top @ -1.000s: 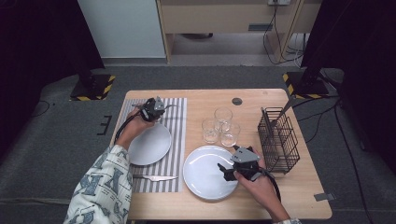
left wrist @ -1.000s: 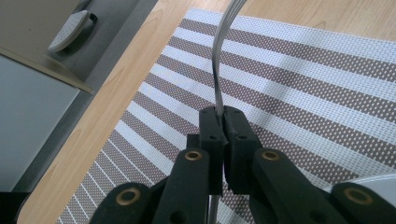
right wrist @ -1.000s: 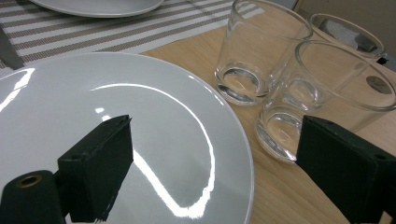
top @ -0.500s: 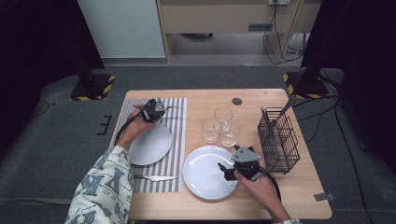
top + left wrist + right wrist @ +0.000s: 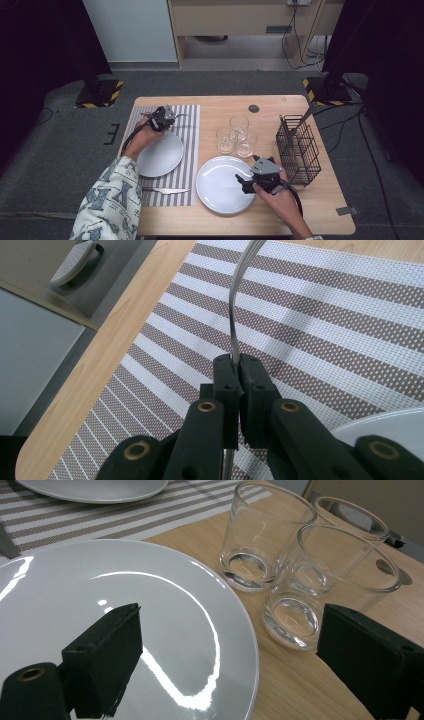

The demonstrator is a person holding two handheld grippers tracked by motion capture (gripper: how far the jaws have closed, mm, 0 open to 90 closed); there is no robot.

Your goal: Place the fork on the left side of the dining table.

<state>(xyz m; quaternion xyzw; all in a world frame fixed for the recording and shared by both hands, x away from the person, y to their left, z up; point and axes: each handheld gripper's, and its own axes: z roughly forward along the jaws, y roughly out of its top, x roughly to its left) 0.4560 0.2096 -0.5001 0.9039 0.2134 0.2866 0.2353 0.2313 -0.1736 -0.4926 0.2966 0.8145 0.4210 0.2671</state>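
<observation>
My left gripper (image 5: 239,360) is shut on the handle of a thin silver piece of cutlery (image 5: 234,315), which curves away over the striped placemat (image 5: 320,305). In the high view this gripper (image 5: 170,119) sits at the far edge of the small white plate (image 5: 160,155). My right gripper (image 5: 230,630) is open, with one jaw over the large white plate (image 5: 75,590) and the other beside the nearest glass (image 5: 320,580). From above, the right gripper (image 5: 242,181) rests at that plate's (image 5: 217,187) right rim.
Three clear glasses (image 5: 239,124) stand grouped at the table's middle. A black wire basket (image 5: 298,150) sits at the right. A knife (image 5: 165,190) lies on the placemat (image 5: 190,130) near the front edge. A small dark disc (image 5: 254,108) lies at the back.
</observation>
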